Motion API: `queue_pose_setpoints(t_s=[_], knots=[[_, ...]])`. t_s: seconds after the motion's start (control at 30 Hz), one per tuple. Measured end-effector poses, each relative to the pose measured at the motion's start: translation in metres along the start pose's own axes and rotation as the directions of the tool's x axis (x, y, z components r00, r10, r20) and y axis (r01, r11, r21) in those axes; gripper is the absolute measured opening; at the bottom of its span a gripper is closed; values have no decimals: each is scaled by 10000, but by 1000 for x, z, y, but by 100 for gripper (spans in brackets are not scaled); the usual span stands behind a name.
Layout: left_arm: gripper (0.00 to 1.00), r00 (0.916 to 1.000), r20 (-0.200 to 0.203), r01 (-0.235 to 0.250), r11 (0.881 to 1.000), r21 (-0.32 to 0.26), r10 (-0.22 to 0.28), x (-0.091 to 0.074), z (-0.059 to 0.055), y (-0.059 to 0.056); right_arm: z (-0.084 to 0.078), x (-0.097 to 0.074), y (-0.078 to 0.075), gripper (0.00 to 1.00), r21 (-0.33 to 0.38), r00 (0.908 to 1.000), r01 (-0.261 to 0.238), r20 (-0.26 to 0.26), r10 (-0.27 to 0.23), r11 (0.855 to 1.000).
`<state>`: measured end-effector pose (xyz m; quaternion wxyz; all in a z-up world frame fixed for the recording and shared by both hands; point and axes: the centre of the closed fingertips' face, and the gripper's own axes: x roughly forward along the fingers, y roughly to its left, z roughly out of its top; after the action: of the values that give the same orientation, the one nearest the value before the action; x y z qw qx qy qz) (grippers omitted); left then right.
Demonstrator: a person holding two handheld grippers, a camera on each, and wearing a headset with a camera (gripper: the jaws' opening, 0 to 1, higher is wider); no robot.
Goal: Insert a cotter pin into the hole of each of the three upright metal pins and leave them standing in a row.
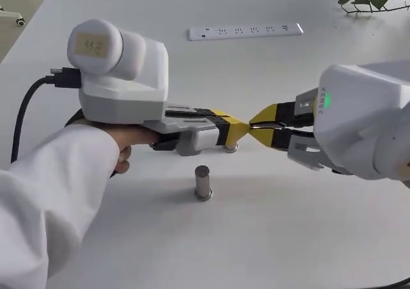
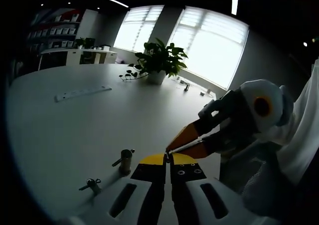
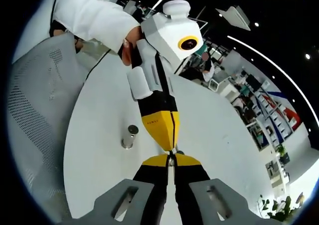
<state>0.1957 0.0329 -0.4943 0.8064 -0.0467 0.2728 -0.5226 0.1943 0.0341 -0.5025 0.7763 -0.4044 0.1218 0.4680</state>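
Left gripper (image 1: 243,130) and right gripper (image 1: 255,127): fingers of both closed, apparently on one cotter pin (image 3: 171,157). Uneven release could drop it.

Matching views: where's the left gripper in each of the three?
Head view: left gripper spans the left half, pointing right, with its yellow tips at centre.
Left gripper view: left gripper rises from the bottom centre.
Right gripper view: left gripper hangs down from the top, tips at centre.
Shared landmark: the right gripper, tip to tip with it.
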Motion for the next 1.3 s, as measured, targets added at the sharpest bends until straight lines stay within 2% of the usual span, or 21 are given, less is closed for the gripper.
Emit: queue_pose_setpoints(t_s=[0.13,0.2,0.23,0.27,0.33,0.37,0.4,0.47,0.5,0.53,0.57,0.6,0.63,0.67,0.77,0.9,0.97,1.1,1.17,1.23,1.3], knots=[[0,9995,-217,-211,9994,277,217,-6,-5,4,-13,-1,-2,13,836,9998,-3,-190,19,9965],[0,9995,-263,-160,9992,373,170,-9,-7,3,-13,-1,0,11,1116,9996,-286,48,283,9933],[0,9995,-278,-169,9990,422,180,-10,-8,3,-15,-2,6,11,2029,9979,-651,145,634,9770],[0,9995,-252,-195,9979,621,211,-11,-7,4,-15,-2,8,14,2479,9960,-884,360,820,9648],[0,9994,-314,-85,9913,1313,128,-14,-8,3,-14,-2,17,19,3549,9840,-1752,938,1515,9183],[0,9992,-385,-32,9877,1561,93,-15,-9,2,-11,-2,19,22,4174,9754,-2140,1408,1698,8832],[0,9992,-412,77,9814,1919,2,-16,-9,0,-9,-2,21,23,4537,9692,-2386,1672,1810,8586],[0,9989,-392,346,9612,2738,-248,-18,-8,-6,-6,-3,24,25,5294,9533,-2936,2234,2031,7959],[0,9987,-371,454,9521,3023,-358,-19,-7,-9,-5,-4,26,25,5454,9479,-3109,2375,2122,7784],[0,9978,-397,636,9345,3502,-530,-20,-7,-13,-4,-5,26,26,5551,9436,-3232,2505,2164,7664],[0,9972,-401,739,9239,3755,-635,-20,-6,-16,-3,-6,26,27,5590,9410,-3287,2622,2138,7613],[0,9966,-414,812,9205,3822,-707,-21,-6,-17,-3,-6,27,27,5607,9389,-3348,2668,2176,7573],[0,9956,-525,915,9215,3774,-773,-21,-8,-20,-2,-8,26,28,5741,9344,-3467,2807,2195,7417],[0,9954,-543,939,9201,3802,-792,-21,-8,-20,-2,-8,26,28,5749,9333,-3488,2845,2189,7401],[0,9917,-751,1266,8968,4239,-1045,-21,-11,-24,0,-12,29,27,5673,9258,-3687,2955,2360,7364],[0,9889,-834,1477,8813,4489,-1233,-20,-11,-26,2,-15,33,24,5531,9168,-3923,3003,2634,7350],[0,9869,-907,1607,8721,4622,-1338,-19,-11,-28,6,-18,36,22,5425,9080,-4107,3165,2746,7328],[0,9840,-977,1775,8639,4714,-1489,-19,-12,-31,17,-22,41,19,5109,8932,-4373,3427,2912,7401],[0,9824,-998,1865,8648,4661,-1581,-19,-12,-32,20,-23,45,17,4948,8901,-4431,3424,3009,7476],[0,9794,-1082,2013,8587,4713,-1703,-19,-14,-35,20,-23,46,15,4827,8917,-4402,3336,3058,7572],[0,9780,-1105,2081,8559,4733,-1767,-19,-15,-37,21,-22,47,12,4804,8918,-4400,3328,3064,7587]])
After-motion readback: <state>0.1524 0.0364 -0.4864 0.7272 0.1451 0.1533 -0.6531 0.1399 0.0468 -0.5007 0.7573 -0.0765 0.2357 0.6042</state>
